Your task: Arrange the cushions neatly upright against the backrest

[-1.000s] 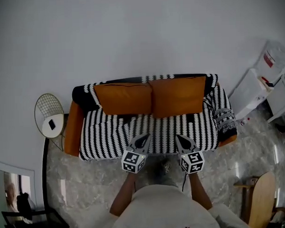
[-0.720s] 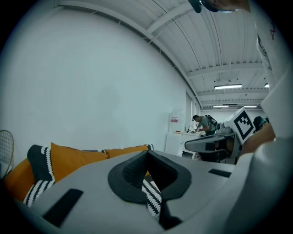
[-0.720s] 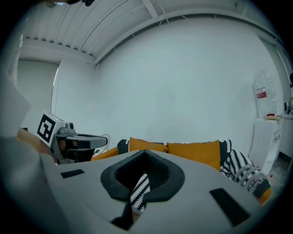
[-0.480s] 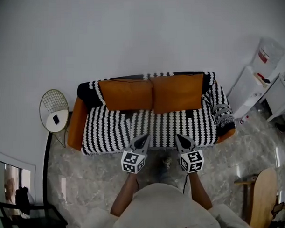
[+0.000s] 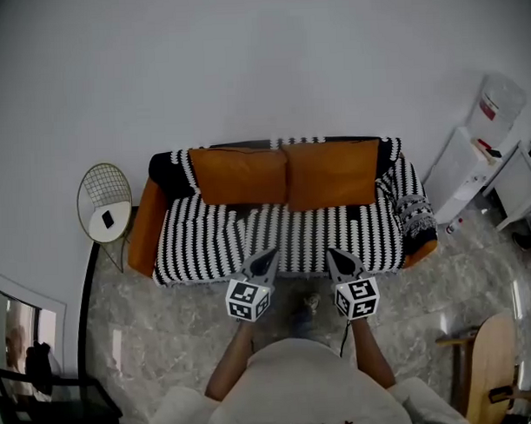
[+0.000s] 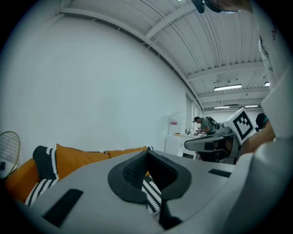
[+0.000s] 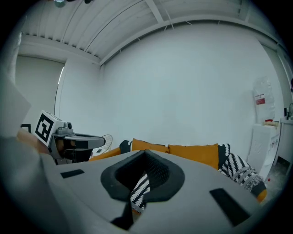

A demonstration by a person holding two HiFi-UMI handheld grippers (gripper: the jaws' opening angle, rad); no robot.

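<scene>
Two orange cushions stand upright side by side against the sofa's backrest: the left cushion (image 5: 240, 175) and the right cushion (image 5: 331, 173). The same left cushion (image 6: 75, 158) and right cushion (image 7: 194, 154) show in the gripper views. The sofa (image 5: 206, 244) wears a black-and-white striped cover. My left gripper (image 5: 265, 262) and right gripper (image 5: 339, 263) hover in front of the seat's front edge, apart from the cushions. Both are shut with nothing between the jaws.
A round wire side table (image 5: 105, 202) with a dark phone on it stands left of the sofa. White cabinets and a water dispenser (image 5: 487, 138) stand at the right. A wooden chair (image 5: 487, 373) is at the lower right. Marble floor (image 5: 165, 332) lies before the sofa.
The head view has shifted slightly, so the sofa sits a little further right and lower in frame. Both grippers keep their place, shut.
</scene>
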